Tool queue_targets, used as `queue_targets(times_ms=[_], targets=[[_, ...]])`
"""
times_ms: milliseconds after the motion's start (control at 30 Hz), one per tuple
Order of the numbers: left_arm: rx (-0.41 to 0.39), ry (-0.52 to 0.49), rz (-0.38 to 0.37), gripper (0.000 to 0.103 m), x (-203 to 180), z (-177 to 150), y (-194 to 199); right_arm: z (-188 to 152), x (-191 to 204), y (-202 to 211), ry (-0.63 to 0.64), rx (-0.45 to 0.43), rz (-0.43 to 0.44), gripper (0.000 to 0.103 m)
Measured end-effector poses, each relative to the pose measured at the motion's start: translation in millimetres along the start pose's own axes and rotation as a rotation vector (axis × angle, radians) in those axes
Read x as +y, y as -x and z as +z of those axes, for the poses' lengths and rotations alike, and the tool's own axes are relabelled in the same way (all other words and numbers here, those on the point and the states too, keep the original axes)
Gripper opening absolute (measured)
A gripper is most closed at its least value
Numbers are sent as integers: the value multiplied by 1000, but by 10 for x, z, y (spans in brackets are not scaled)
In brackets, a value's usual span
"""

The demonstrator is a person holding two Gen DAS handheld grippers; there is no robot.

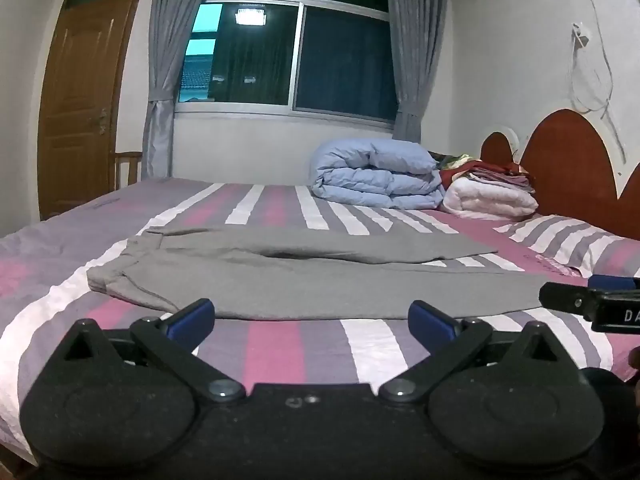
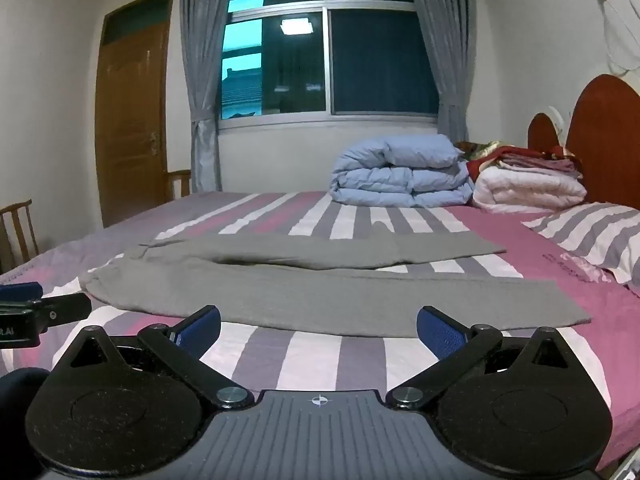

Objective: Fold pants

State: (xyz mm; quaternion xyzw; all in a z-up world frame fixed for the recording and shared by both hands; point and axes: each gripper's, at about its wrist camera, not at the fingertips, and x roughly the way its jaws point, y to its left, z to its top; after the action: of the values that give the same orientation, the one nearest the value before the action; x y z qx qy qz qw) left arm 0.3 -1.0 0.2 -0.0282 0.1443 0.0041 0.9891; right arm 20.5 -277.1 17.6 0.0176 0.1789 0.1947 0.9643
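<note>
Both claws stood wide and empty: left gripper, right gripper. Just beyond them the grey pants lay flat on the striped bed, long axis crosswise, waistband nearer the left, hems nearer the right.
</note>
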Motion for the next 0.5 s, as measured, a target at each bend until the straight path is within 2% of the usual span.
queue_targets(times_ms=[500], targets=[[7, 13, -12, 97, -17, -7, -15, -9, -26, -5, -6, -7, -1, 103]])
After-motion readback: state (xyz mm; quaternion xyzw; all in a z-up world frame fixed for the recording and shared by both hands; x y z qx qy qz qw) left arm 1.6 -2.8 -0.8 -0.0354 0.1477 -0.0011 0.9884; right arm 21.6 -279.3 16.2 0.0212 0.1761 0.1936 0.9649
